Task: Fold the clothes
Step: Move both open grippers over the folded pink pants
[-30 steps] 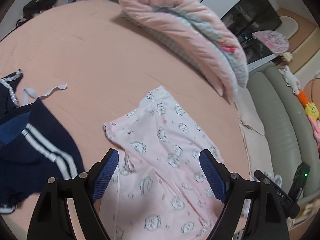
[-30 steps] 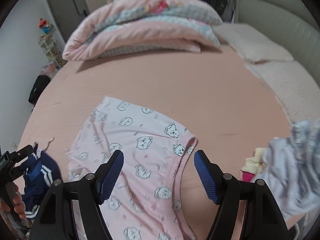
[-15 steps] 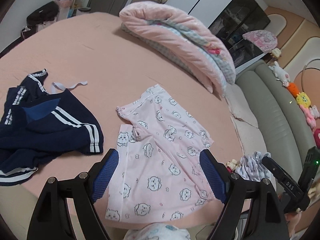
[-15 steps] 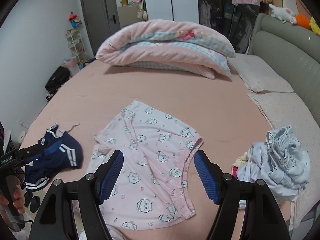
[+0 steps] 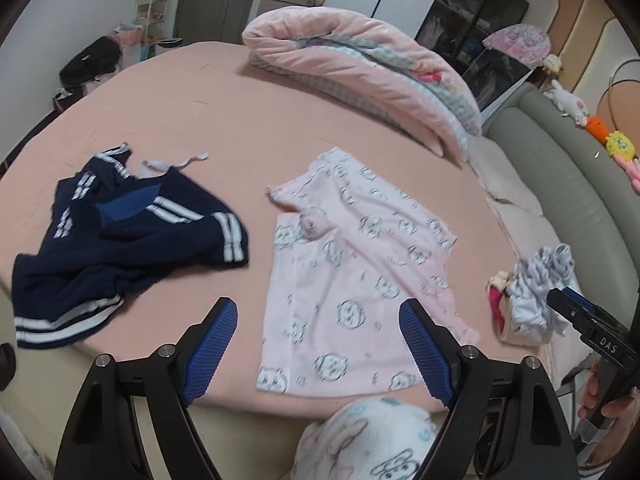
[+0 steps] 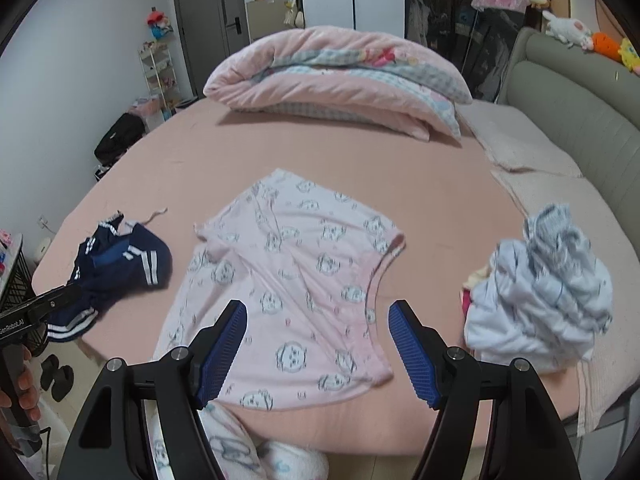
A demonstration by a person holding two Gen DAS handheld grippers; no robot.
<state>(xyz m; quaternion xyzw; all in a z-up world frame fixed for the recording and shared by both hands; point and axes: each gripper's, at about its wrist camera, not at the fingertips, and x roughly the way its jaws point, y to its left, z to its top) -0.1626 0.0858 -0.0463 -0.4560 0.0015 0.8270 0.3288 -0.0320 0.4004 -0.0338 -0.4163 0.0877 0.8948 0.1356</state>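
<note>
1. The left gripper (image 5: 318,346) hangs above the near edge of the bed (image 5: 168,120), jaws spread wide with nothing between them.
2. The right gripper (image 6: 318,346) hangs over the same edge, jaws likewise wide apart and empty.
3. The pink printed garment (image 5: 360,280) lies spread on the bed's pink sheet, with a fold bunched near its far left corner.
4. A navy striped garment (image 5: 120,240) lies crumpled to its left, apart from it.
5. A pale blue crumpled pile (image 6: 540,296) sits to the right, near the bed's edge.
6. A folded pink quilt (image 6: 332,76) rests at the far side of the bed.
</note>
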